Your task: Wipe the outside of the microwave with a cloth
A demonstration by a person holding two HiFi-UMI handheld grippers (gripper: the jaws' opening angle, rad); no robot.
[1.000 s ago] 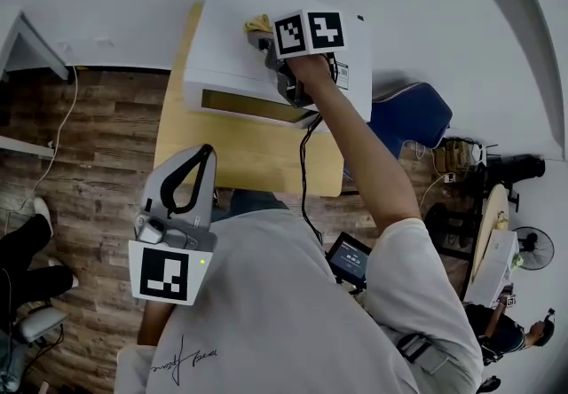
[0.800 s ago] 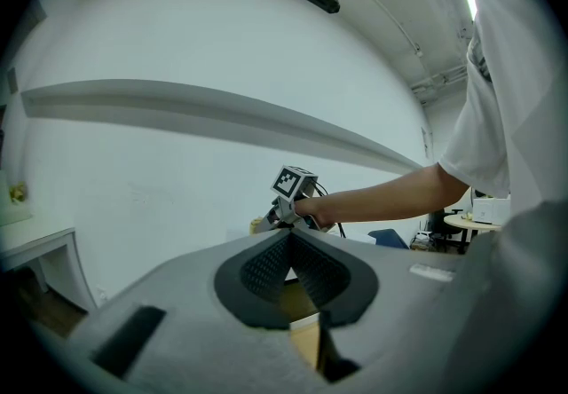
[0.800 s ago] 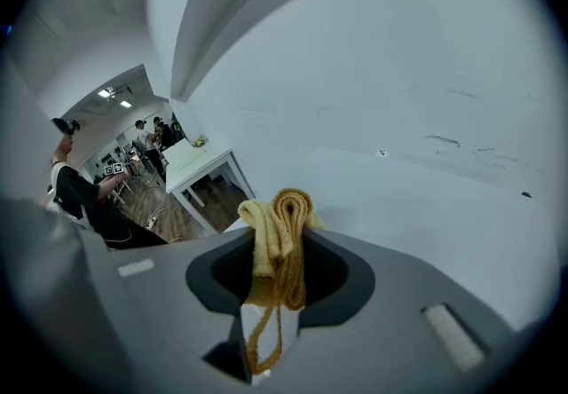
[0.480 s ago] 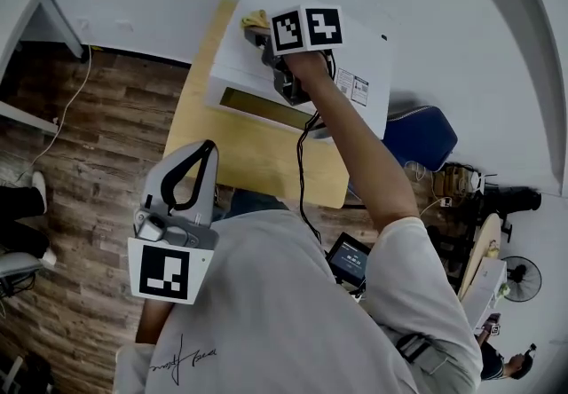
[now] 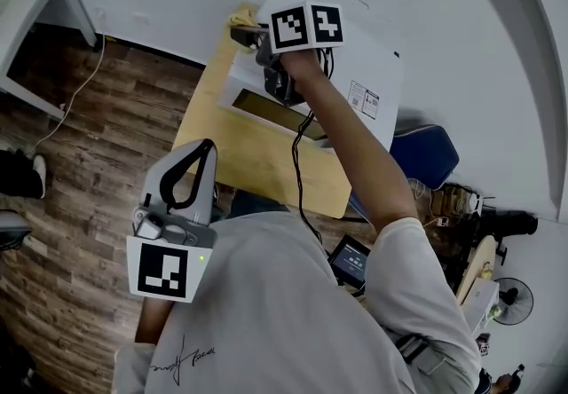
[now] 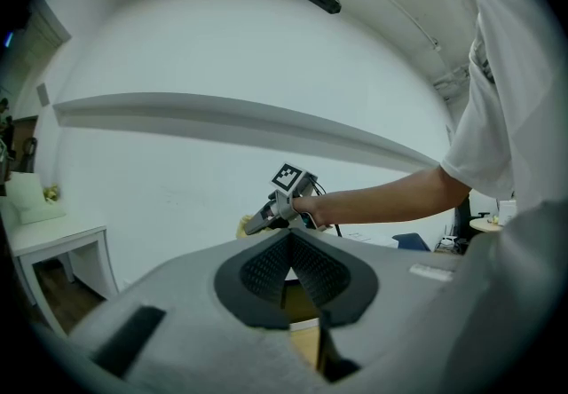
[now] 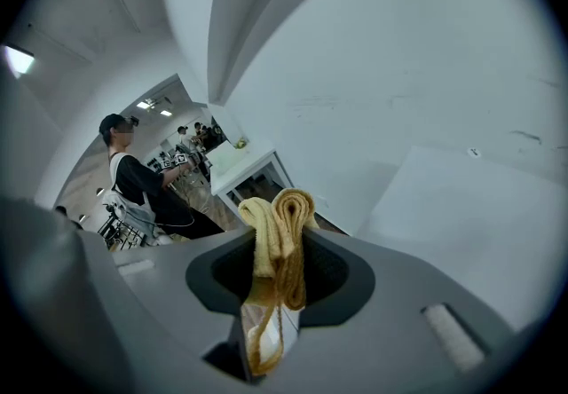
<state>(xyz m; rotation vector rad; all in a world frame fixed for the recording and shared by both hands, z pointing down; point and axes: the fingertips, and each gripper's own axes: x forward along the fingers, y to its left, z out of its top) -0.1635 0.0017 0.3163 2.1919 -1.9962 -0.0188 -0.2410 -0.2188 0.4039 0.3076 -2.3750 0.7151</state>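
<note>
Two grippers are in view, one in each of the person's hands.

Right gripper (image 5: pixel 255 30): held out at arm's length over the far left corner of the microwave (image 5: pixel 359 64), marker cube uppermost. Its jaws are clamped on a folded yellow cloth (image 7: pixel 282 210). Two rolled folds stand up above the pads and a thin strip hangs down below them. From the head view the cloth sits at the left edge of the microwave's top. Whether it touches the casing cannot be told.

Left gripper (image 5: pixel 202 154): held low and close to the person's body, well apart from the microwave, near the front edge of the table (image 5: pixel 235 153). Its jaws are pressed together at the tips with nothing between them. Its own view looks across toward the right gripper and the outstretched arm.

Microwave: white, standing at the back of the wooden table against the white wall. Its top is bare apart from a small printed label toward the right side, and its dark door window faces the person.

Surroundings: a blue chair (image 5: pixel 426 151) stands just right of the table, on a wood-plank floor (image 5: pixel 98 117).
</note>
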